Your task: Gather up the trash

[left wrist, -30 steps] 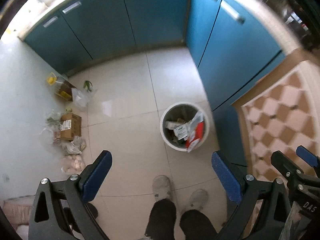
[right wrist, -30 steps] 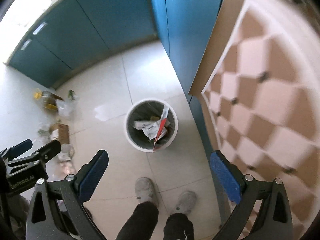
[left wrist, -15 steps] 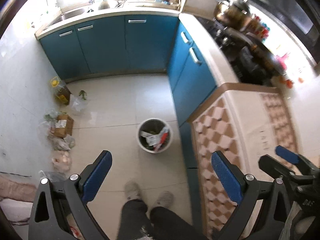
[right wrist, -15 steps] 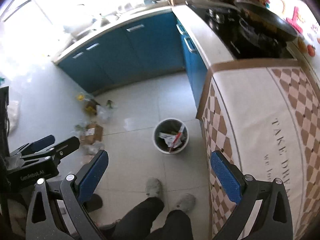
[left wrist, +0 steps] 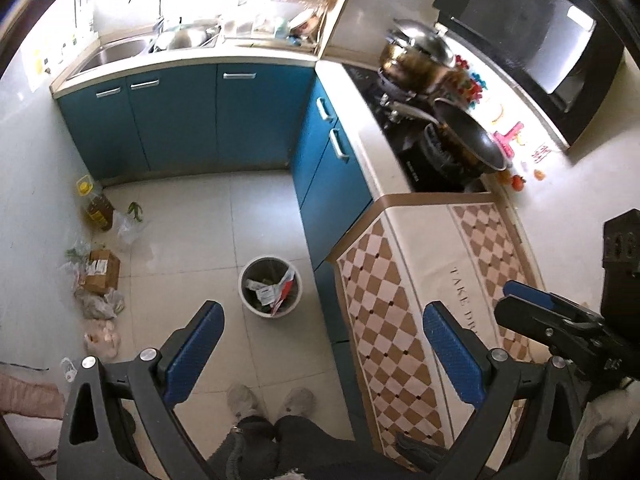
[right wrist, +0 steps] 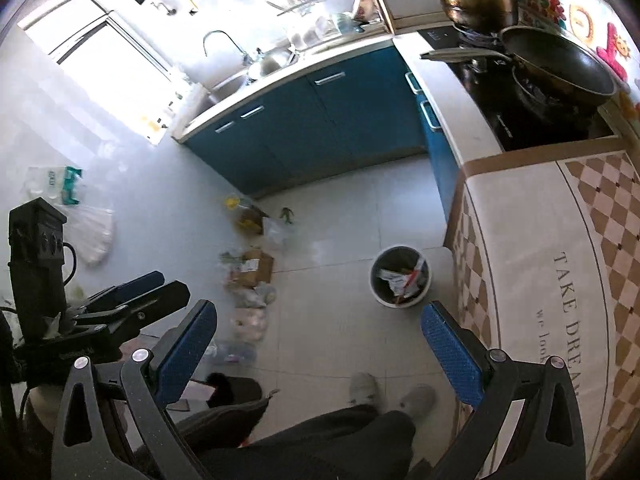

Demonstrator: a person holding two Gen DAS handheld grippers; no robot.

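A white trash bin (left wrist: 270,286) with paper and a red wrapper inside stands on the tiled floor far below, close to the blue cabinets; it shows too in the right wrist view (right wrist: 400,276). My left gripper (left wrist: 320,330) hangs open and empty high above the floor. My right gripper (right wrist: 318,326) is likewise open and empty, and appears at the right edge of the left wrist view (left wrist: 532,304). Along the left wall lie a cardboard box (left wrist: 100,272), plastic bags (left wrist: 98,306) and an oil bottle (left wrist: 96,204).
A checkered cloth (left wrist: 420,280) covers the counter at right. Beyond it, a black pan (left wrist: 468,140) and pots sit on the stove. Blue cabinets (left wrist: 180,120) and a sink (left wrist: 120,50) line the back. A person's legs and shoes (left wrist: 272,400) are below the grippers.
Both grippers have risen well away from the floor and tilted up. The bin has shrunk in view and the counter, stove and sink have come into sight. Both stay open.
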